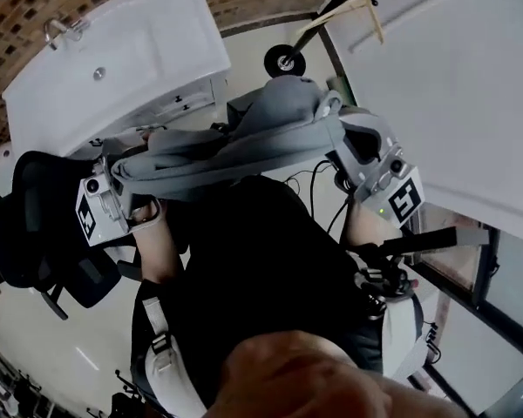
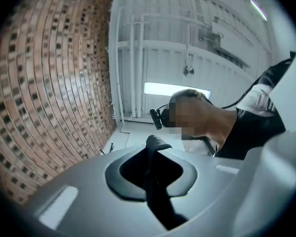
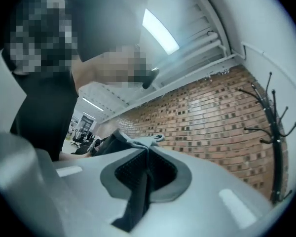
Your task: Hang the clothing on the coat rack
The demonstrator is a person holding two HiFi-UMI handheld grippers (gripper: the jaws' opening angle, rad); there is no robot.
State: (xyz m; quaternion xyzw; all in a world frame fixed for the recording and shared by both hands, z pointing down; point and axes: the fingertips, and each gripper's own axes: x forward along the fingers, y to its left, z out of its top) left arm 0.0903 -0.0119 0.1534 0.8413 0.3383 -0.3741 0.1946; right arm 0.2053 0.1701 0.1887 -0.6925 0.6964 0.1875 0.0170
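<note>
Left gripper view: left gripper [image 2: 154, 151] has its jaws closed on a narrow dark fold of the grey garment [image 2: 158, 141]. Only a small nub of cloth shows past the jaw tips. I judge this a thin bite.

Right gripper view: right gripper [image 3: 147, 154] is also clamped on the garment. A pale bunch of it is crumpled just beyond the jaw tips. The coat rack [image 3: 272, 132] stands against the brick wall, far off to the right of these jaws and well apart from them. No hook is near the cloth.

Head view: the garment spans from one set of jaws to the other as a twisted roll. Most of its bulk is heaped toward the right jaws.

Risks as I read them:
- The left pinch may let go. The fold is slim, and any tug or swing along the roll loads it directly.
- Nothing is offered to a hook. I can't pick out a collar, hood opening or loop beyond either set of jaws, so the bundle could simply slide off a prong.
- The rack is out of sight of the left jaws, so that end would approach blind.
- The prongs look thin and spread out. Cloth could snag on the wrong one, or a hard pull could rock the stand.
- Loosening one side early would drop the whole weight onto the other grip.
</note>
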